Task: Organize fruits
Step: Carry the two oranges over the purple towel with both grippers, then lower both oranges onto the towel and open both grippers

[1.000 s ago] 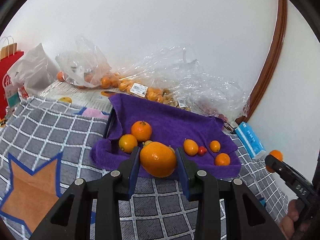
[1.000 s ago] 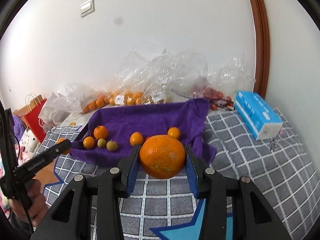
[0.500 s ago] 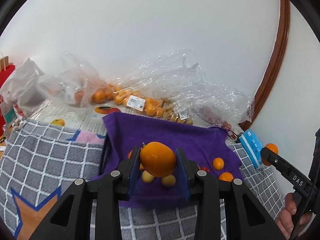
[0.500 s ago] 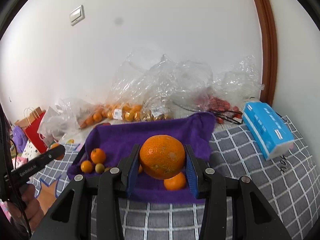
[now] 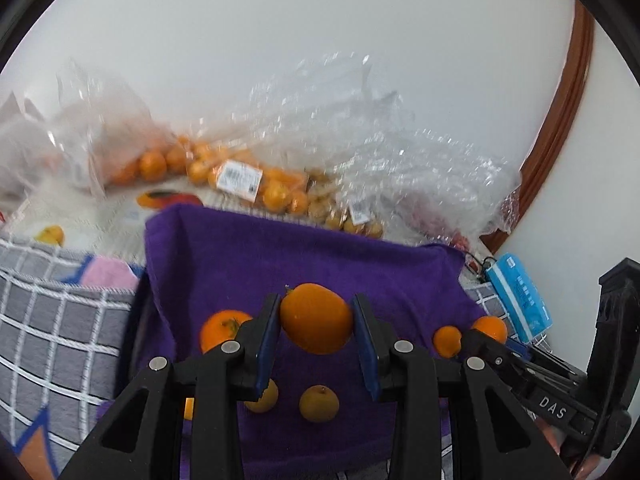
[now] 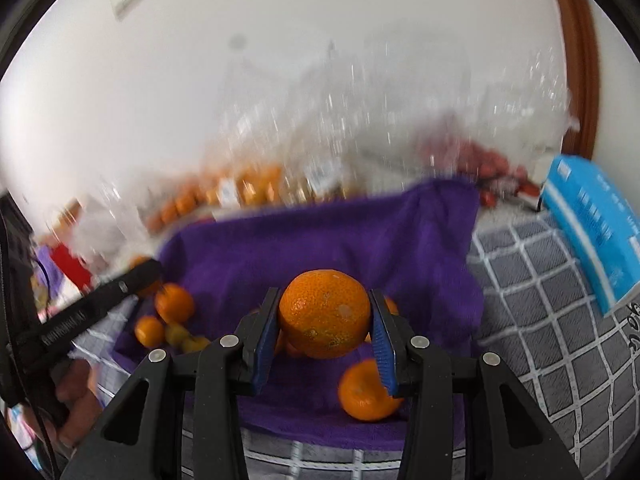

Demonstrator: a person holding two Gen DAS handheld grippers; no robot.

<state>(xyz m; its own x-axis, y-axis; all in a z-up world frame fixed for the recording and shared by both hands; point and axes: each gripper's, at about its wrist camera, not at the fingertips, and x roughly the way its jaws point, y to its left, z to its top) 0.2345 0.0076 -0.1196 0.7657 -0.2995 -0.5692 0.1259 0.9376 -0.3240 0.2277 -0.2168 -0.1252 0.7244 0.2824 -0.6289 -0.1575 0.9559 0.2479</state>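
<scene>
Smooth orange (image 5: 316, 319) clamped between left gripper (image 5: 316, 330) pads, held above purple towel (image 5: 280, 256). Dimpled orange (image 6: 324, 313) clamped in right gripper (image 6: 325, 326), also over the towel. Loose on towel: stemmed tangerine (image 5: 220, 329) left of left gripper, two small yellowish fruits (image 5: 319, 403) below it, another tangerine (image 6: 366, 390) under right gripper. Clear bags of oranges (image 5: 240, 178) behind towel at the wall. Blue tissue pack (image 6: 592, 224) right, on grey checked cloth (image 6: 532, 300).

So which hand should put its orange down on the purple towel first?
Probably the right. The right gripper holds its orange with bare purple towel just ahead. The left gripper and its orange hang above small yellow fruits.
</scene>
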